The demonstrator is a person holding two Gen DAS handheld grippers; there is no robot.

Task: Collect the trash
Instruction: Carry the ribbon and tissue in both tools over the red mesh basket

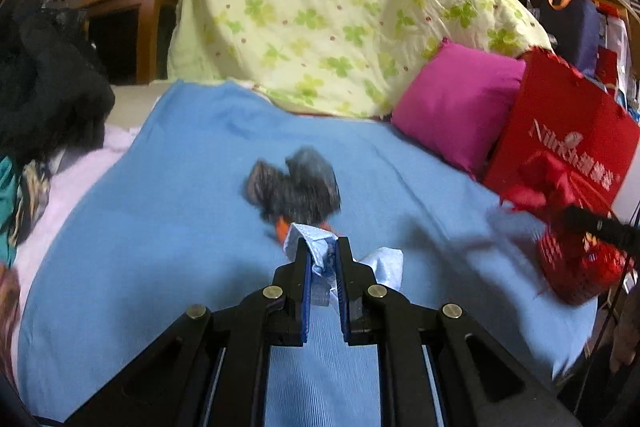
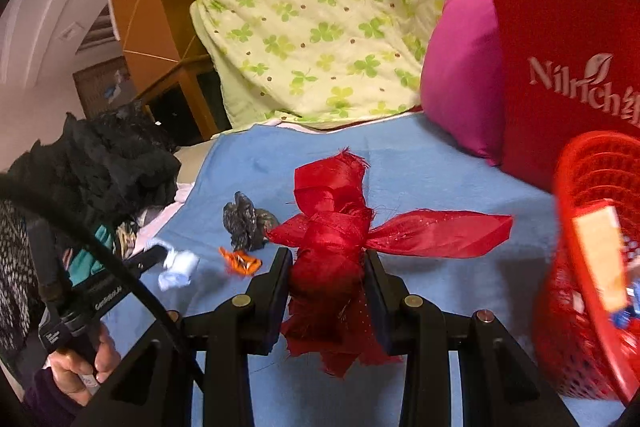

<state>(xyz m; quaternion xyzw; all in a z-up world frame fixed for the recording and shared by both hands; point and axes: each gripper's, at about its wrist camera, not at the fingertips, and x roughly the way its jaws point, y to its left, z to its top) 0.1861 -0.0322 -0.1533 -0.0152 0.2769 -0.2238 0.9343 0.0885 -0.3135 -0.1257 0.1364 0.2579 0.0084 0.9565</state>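
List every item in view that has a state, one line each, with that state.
Left gripper: shut on light blue scrap, lifted off the blue sheet.
Right gripper: shut on red ribbon bundle.
Black crumpled bag: lying loose on the sheet.
Orange wrapper: lying loose, uncollected.
Red basket: open, already holding some items.

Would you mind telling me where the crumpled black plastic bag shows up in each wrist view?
Left wrist: the crumpled black plastic bag lies centre frame on the blue sheet, just beyond the left gripper.
Right wrist: it sits left of centre, beside the orange wrapper.
Shared landmark: the pink pillow.
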